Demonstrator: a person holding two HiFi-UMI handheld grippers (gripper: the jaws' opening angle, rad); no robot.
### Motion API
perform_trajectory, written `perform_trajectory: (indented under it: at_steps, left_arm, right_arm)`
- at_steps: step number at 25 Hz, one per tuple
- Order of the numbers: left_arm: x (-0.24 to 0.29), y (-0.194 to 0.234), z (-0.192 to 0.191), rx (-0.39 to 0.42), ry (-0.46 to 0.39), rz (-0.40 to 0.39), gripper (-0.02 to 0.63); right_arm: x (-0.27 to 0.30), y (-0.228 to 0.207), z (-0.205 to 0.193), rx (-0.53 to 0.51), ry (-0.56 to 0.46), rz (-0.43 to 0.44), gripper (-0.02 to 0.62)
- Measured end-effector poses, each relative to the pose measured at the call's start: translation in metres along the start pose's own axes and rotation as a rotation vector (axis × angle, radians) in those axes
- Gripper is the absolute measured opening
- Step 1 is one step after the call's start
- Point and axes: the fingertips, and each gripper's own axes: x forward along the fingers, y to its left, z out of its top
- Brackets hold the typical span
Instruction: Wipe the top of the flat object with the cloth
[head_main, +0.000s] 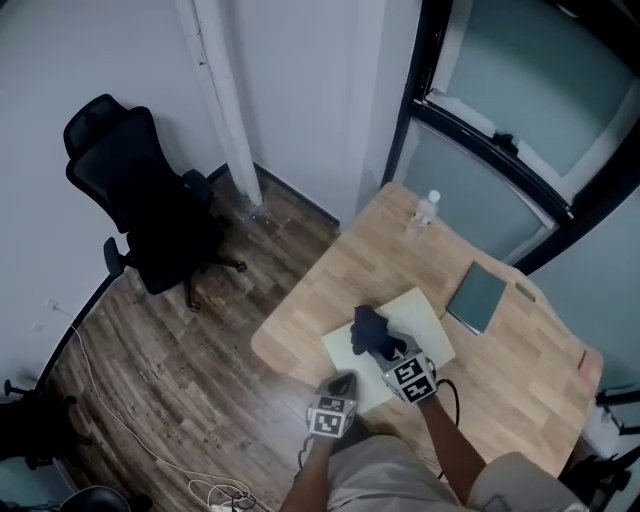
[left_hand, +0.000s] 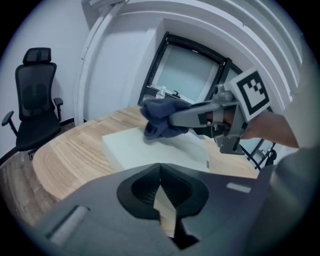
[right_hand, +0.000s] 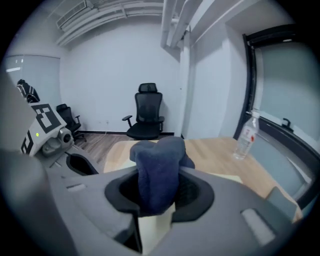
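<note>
A pale flat box (head_main: 420, 318) lies on the wooden table (head_main: 345, 270) near its front edge. A dark blue cloth (head_main: 369, 331) rests bunched on top of the box, and my right gripper (head_main: 385, 350) is shut on it. The right gripper view shows the cloth (right_hand: 159, 165) filling the jaws of my right gripper (right_hand: 159, 186), with the box (right_hand: 156, 230) under them. My left gripper (head_main: 343, 384) is shut and holds nothing, at the box's near edge. In the left gripper view, my left gripper (left_hand: 160, 169) points at the box (left_hand: 140, 150) and the cloth (left_hand: 159, 119).
A clear water bottle (head_main: 425, 210) stands at the table's far side. A teal book (head_main: 478, 297) lies to the right of the box. A black office chair (head_main: 140, 200) stands on the wood floor to the left. Cables (head_main: 215, 490) trail over the floor.
</note>
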Motion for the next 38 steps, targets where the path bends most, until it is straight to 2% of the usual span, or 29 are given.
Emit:
perform_trajectory:
  at_steps: [3, 5, 7, 10, 13, 17, 23, 32, 35, 38]
  left_arm:
    - [-0.001, -0.011, -0.021, -0.007, 0.038, -0.024, 0.008]
    - [-0.002, -0.014, -0.03, -0.029, 0.038, -0.021, 0.008]
    - [-0.002, -0.012, -0.032, -0.048, 0.043, -0.003, 0.008]
    - [-0.003, -0.01, -0.025, -0.055, 0.058, 0.032, 0.008]
    - [-0.005, -0.013, -0.023, -0.064, 0.037, 0.061, 0.008]
    - [-0.001, -0.013, -0.025, -0.022, 0.017, 0.089, 0.008]
    - [0.001, -0.017, -0.028, 0.006, 0.023, 0.072, 0.008]
    - [0.003, -0.018, -0.024, 0.014, 0.024, 0.068, 0.008]
    - [0.002, -0.018, -0.028, 0.0, 0.051, 0.066, 0.008]
    - [0.001, -0.021, -0.022, -0.006, 0.021, 0.077, 0.008]
  right_arm:
    - [0.014, 0.061, 0.001, -0.104, -0.009, 0.168, 0.124]
    - [0.023, 0.087, -0.016, -0.195, 0.046, 0.24, 0.124]
    - [0.035, 0.093, -0.041, -0.215, 0.121, 0.232, 0.124]
    - [0.044, 0.09, -0.053, -0.077, 0.103, 0.215, 0.124]
    - [0.042, 0.089, -0.055, -0.043, 0.115, 0.222, 0.124]
    - [0.044, 0.088, -0.056, -0.054, 0.092, 0.199, 0.124]
    - [0.042, 0.088, -0.054, -0.056, 0.08, 0.193, 0.124]
    - [0.044, 0.088, -0.054, -0.051, 0.075, 0.21, 0.124]
    - [0.043, 0.089, -0.055, -0.043, 0.084, 0.221, 0.124]
    - [0.041, 0.088, -0.055, -0.056, 0.086, 0.227, 0.124]
